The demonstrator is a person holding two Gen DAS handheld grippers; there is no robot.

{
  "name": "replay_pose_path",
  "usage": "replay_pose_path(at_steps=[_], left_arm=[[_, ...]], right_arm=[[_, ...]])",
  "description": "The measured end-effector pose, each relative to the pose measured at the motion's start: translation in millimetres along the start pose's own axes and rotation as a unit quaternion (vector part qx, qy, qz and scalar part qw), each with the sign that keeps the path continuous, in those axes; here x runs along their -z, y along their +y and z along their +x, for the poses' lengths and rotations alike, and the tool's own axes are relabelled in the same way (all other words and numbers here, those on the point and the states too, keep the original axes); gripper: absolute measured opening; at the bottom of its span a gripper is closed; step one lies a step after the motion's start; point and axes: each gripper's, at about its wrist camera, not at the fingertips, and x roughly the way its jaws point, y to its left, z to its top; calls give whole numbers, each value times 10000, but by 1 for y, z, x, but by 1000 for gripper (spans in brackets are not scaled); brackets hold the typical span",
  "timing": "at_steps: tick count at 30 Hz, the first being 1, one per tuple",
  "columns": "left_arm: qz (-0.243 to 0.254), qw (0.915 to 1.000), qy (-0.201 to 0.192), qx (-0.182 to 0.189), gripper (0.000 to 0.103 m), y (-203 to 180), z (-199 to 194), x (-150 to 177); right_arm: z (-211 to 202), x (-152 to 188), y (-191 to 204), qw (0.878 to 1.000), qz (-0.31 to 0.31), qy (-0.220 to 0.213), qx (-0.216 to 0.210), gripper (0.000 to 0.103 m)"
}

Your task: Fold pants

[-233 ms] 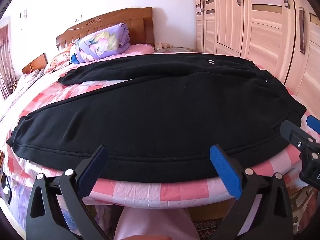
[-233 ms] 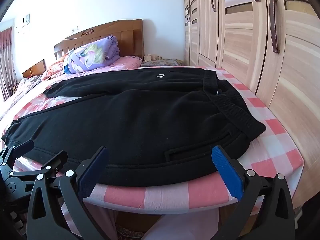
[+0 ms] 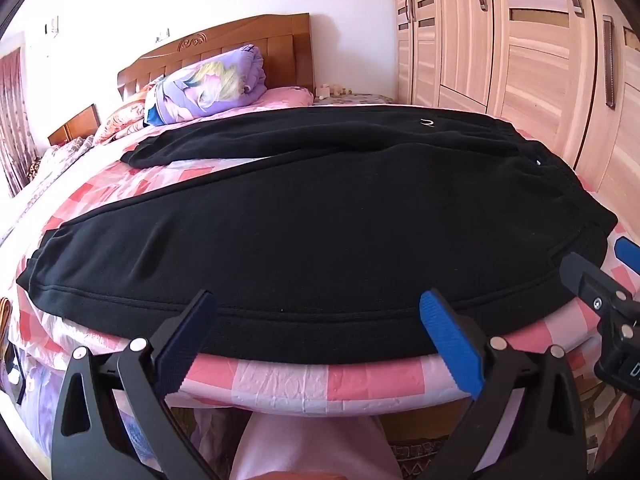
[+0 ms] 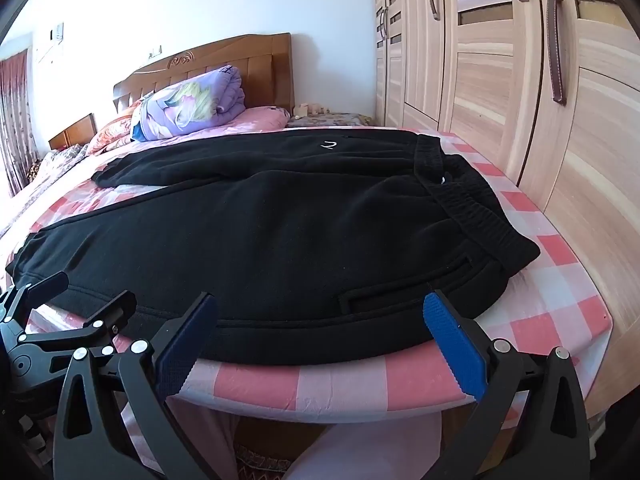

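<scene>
Black fleece pants (image 3: 320, 216) (image 4: 280, 232) lie spread flat on the pink checked bed, waistband (image 4: 468, 200) to the right, legs running left, the far leg splayed toward the pillows. My left gripper (image 3: 320, 332) hovers open at the pants' near side seam, around mid-leg, nothing between its blue pads. My right gripper (image 4: 320, 332) is open too, just in front of the near hem by the hip pocket (image 4: 404, 284). Each gripper shows in the other's view: the right one (image 3: 600, 288) at the right edge, the left one (image 4: 60, 304) at the lower left.
A rolled purple quilt (image 3: 212, 84) and pillows sit by the wooden headboard (image 3: 240, 44). Wardrobe doors (image 4: 520, 80) stand close along the bed's right side. The bed edge (image 3: 320, 380) is directly below the grippers, with a person's pink-clad legs (image 3: 312, 448) beneath.
</scene>
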Motion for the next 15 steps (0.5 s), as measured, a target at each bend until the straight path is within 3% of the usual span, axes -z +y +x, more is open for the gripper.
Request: replay_pose_path(at_steps=[6,15], left_arm=[[-52,10000,17,18,102,2,9,-9],[-147,9999,-28,20,102,8,-1,4]], right_arm=[[0,1,0,10000,-18,44,-5,99],[0,2,0,10000,-52,62,20,99]])
